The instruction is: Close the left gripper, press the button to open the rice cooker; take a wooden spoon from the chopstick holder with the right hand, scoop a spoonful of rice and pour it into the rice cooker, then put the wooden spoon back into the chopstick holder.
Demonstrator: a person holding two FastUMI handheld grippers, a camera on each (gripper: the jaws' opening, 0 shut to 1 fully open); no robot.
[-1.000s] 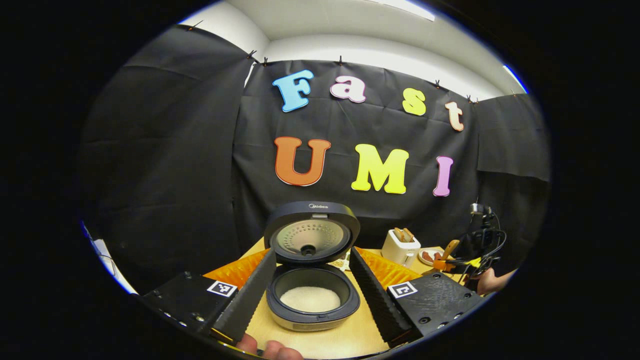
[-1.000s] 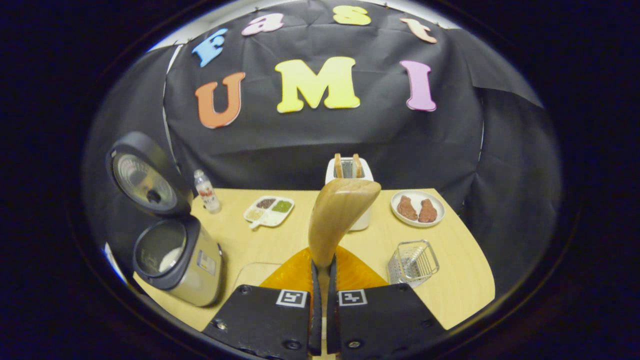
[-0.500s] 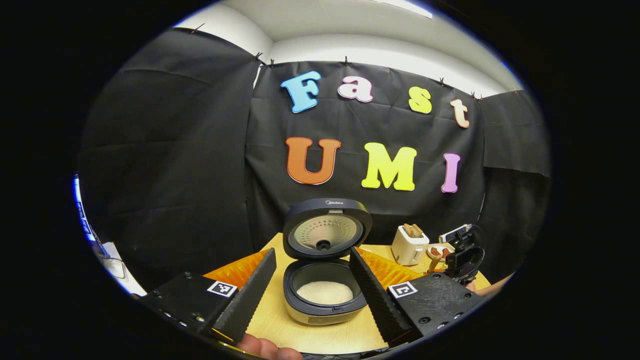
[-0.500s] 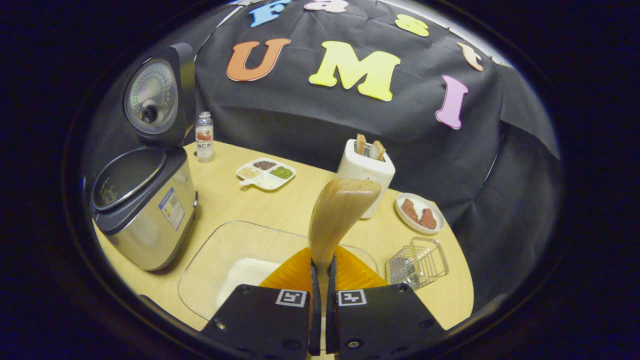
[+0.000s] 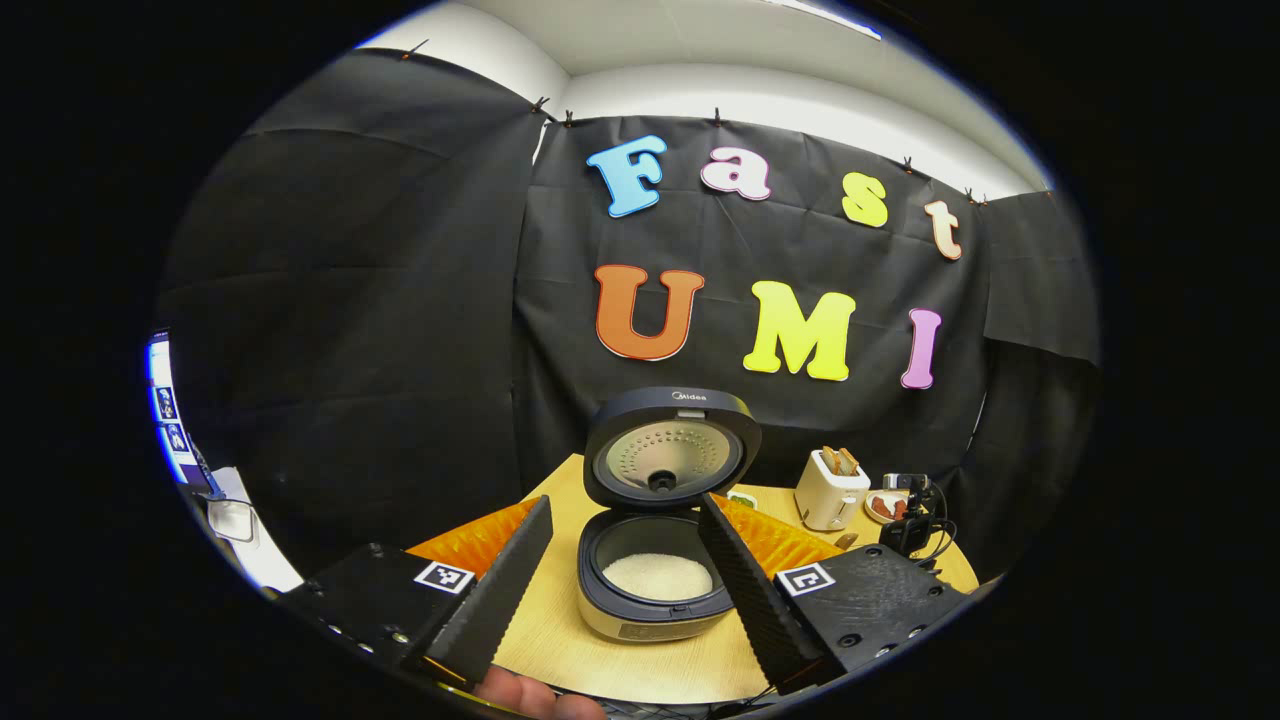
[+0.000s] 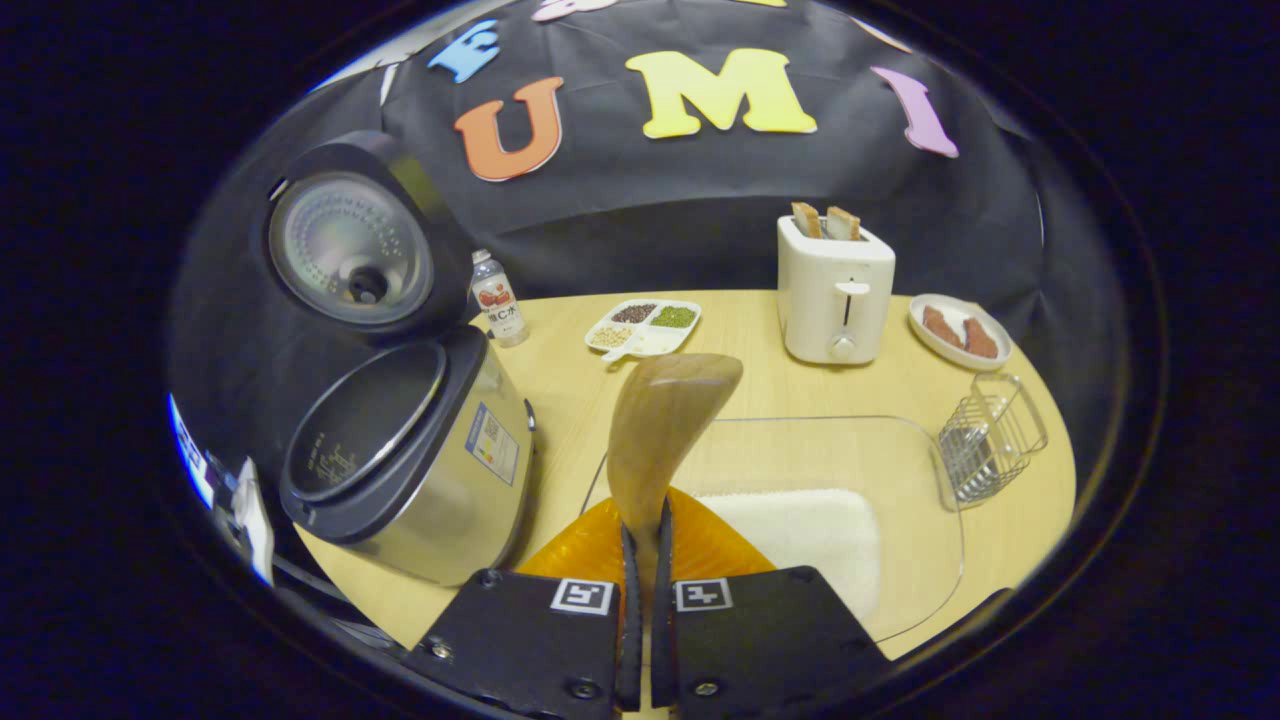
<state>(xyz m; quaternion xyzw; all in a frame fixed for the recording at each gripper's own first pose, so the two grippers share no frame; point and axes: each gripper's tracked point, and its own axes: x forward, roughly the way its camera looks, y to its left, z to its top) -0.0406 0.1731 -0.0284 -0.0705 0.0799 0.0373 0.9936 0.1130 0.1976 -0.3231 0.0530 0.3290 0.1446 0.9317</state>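
The rice cooker (image 5: 655,580) stands with its lid (image 5: 672,448) raised; white rice lies in its pot. My left gripper (image 5: 625,540) is open, its fingers on either side of the cooker and short of it. In the right gripper view the cooker (image 6: 410,465) is at the left. My right gripper (image 6: 645,555) is shut on the handle of the wooden spoon (image 6: 662,430), whose bowl points up over a clear glass dish (image 6: 900,470) holding white rice (image 6: 810,525). The wire chopstick holder (image 6: 990,435) lies at the right.
A white toaster (image 6: 835,290) with bread, a plate of meat (image 6: 960,330), a divided dish of grains (image 6: 645,328) and a small bottle (image 6: 497,298) stand along the back of the wooden table (image 6: 740,385). The right gripper (image 5: 910,515) appears far right in the left gripper view.
The right gripper has swung right with the spoon, so the glass dish of rice now lies straight ahead. The left gripper has drawn back a little from the cooker.
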